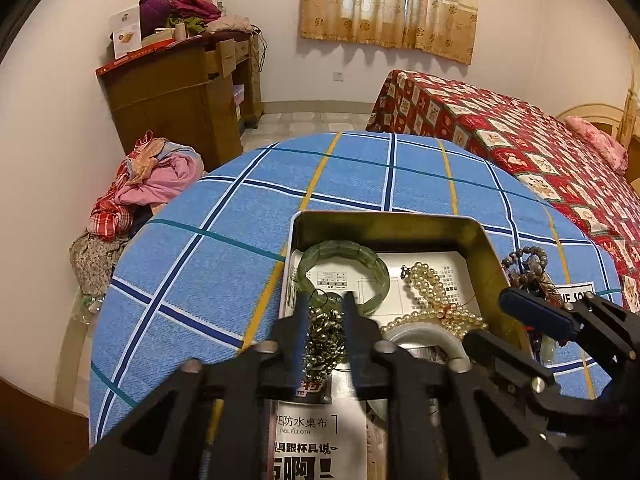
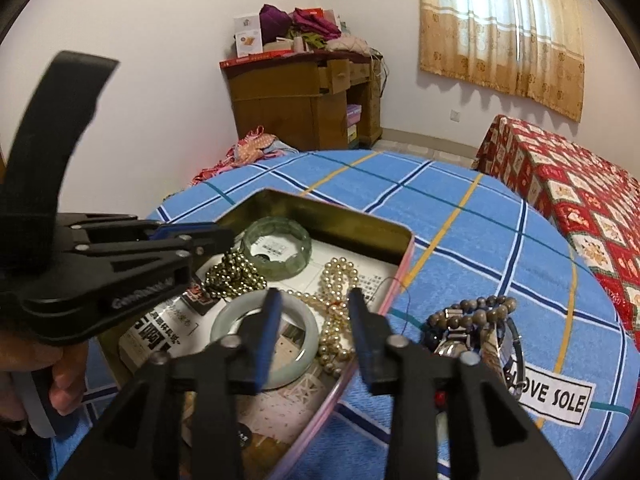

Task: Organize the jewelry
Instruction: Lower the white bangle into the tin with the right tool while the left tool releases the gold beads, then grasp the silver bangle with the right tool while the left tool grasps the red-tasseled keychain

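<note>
- Metallic bead strand (image 1: 323,334) hangs bunched at lower centre of left view, pinched between narrow-set fingers of left gripper (image 1: 326,312), over the open tin (image 1: 384,222).
- Inside the tin: green bangle (image 2: 277,247), pearl necklace (image 2: 340,280), pale jade bangle (image 2: 298,364), on printed paper.
- Right gripper (image 2: 316,320): fingers apart, holding nothing, above the tin's near edge.
- Brown bead bracelet (image 2: 476,308) lies on checked blue cloth (image 2: 460,216), just right of the tin.

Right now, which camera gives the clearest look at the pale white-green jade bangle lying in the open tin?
The right wrist view: the pale white-green jade bangle shows nearly its whole ring inside the open metal tin, crossed only by the right gripper fingers. The left wrist view catches just an arc behind the left gripper.
</note>
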`<act>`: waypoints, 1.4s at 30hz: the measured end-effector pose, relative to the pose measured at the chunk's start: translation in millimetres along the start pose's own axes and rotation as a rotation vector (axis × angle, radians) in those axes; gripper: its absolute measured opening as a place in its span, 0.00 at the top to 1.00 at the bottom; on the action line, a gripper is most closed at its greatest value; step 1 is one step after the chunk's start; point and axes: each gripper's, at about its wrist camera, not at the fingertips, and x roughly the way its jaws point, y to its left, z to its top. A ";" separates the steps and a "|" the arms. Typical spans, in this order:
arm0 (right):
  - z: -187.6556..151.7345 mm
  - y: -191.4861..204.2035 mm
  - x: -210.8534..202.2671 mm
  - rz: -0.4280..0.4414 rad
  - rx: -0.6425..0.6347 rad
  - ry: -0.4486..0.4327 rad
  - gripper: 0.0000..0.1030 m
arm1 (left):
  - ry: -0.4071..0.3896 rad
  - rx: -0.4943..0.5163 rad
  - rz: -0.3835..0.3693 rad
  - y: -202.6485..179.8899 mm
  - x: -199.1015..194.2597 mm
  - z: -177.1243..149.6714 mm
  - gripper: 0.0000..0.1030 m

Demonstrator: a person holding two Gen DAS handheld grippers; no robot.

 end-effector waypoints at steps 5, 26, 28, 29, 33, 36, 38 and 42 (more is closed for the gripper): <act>-3.3 -5.7 -13.2 -0.002 0.024 -0.024 0.47 | -0.013 0.004 -0.029 -4.4 -6.2 -1.9 0.55; -51.8 -126.6 -77.6 -0.195 0.276 -0.020 0.53 | -0.125 0.024 -0.006 -67.6 -38.9 -8.4 0.33; -56.3 -134.5 -77.6 -0.198 0.282 -0.006 0.56 | -0.113 0.061 0.003 -85.8 -35.5 -10.7 0.33; -58.6 -137.1 -78.7 -0.196 0.286 -0.005 0.57 | -0.111 0.073 -0.002 -93.4 -35.2 -12.1 0.33; -61.7 -136.2 -77.9 -0.165 0.287 0.002 0.57 | -0.108 0.097 -0.021 -115.5 -33.7 -19.8 0.33; -64.0 -132.4 -74.2 -0.144 0.285 0.009 0.57 | -0.089 0.120 0.010 -122.0 -24.6 -27.8 0.33; -65.2 -130.9 -72.7 -0.139 0.278 0.011 0.57 | -0.072 0.117 0.036 -118.7 -17.5 -32.4 0.33; -61.2 -125.5 -68.1 -0.128 0.256 0.021 0.57 | -0.033 0.096 0.077 -104.9 -6.8 -37.0 0.32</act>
